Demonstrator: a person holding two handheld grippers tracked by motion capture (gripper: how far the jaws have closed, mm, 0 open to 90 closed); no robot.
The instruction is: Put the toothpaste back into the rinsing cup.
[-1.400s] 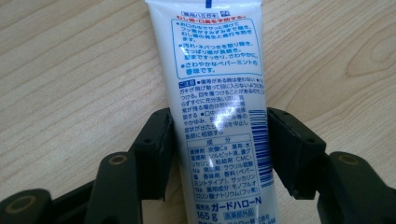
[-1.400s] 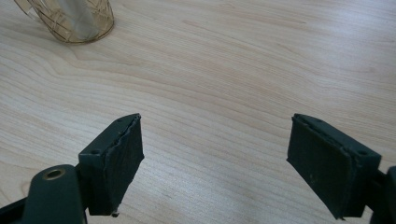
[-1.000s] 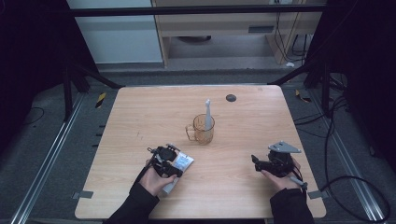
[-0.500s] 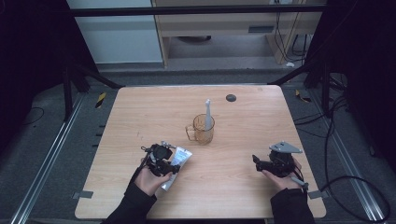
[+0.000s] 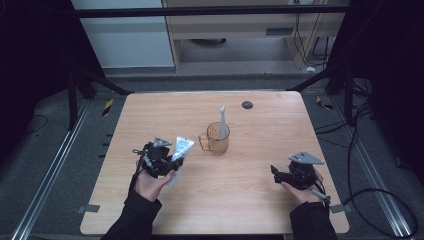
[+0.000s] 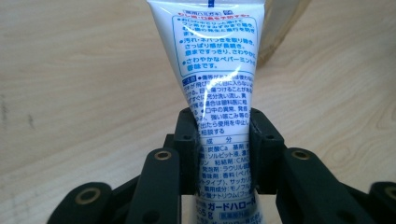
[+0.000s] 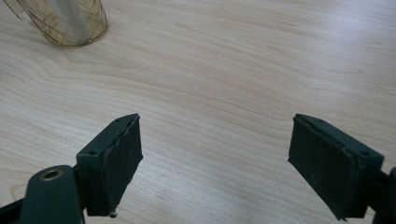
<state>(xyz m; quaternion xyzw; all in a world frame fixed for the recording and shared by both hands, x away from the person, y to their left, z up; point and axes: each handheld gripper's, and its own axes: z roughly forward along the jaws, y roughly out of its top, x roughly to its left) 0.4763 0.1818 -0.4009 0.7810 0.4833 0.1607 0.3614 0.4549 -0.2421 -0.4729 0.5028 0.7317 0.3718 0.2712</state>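
Over toward the near left corner of the worktop [image 5: 150,115], the left gripper [image 5: 176,161] has a white toothpaste tube [image 5: 181,150] clamped between its jaws, which have just been closing in on it. In the left gripper view the two black pads [image 6: 187,140] press the tube [image 6: 219,93] from either side, pinching it in where they bite, and the blue printed text runs away from the camera toward the tube's wide crimped end. From the high view the tube slants up and away from the hand, its flat end aimed toward the middle of the worktop and its lower part dropping beneath the gripper, in front of the hand. Move along to the centre of the worktop and there stands a clear amber mug [image 5: 217,139], handle facing left, with a white stick-like thing [image 5: 222,120] upright inside it; what exactly that is, too small to tell. Behind it, near the far edge, lies a small dark round disc [image 5: 247,104]. Now to the near right corner: the right gripper [image 5: 274,172] sits low by the wood, its jaws spread wide with nothing between them. In the right gripper view the pads [image 7: 116,158] frame bare wood grain, and the amber mug [image 7: 65,21] peeks in at the upper left corner.
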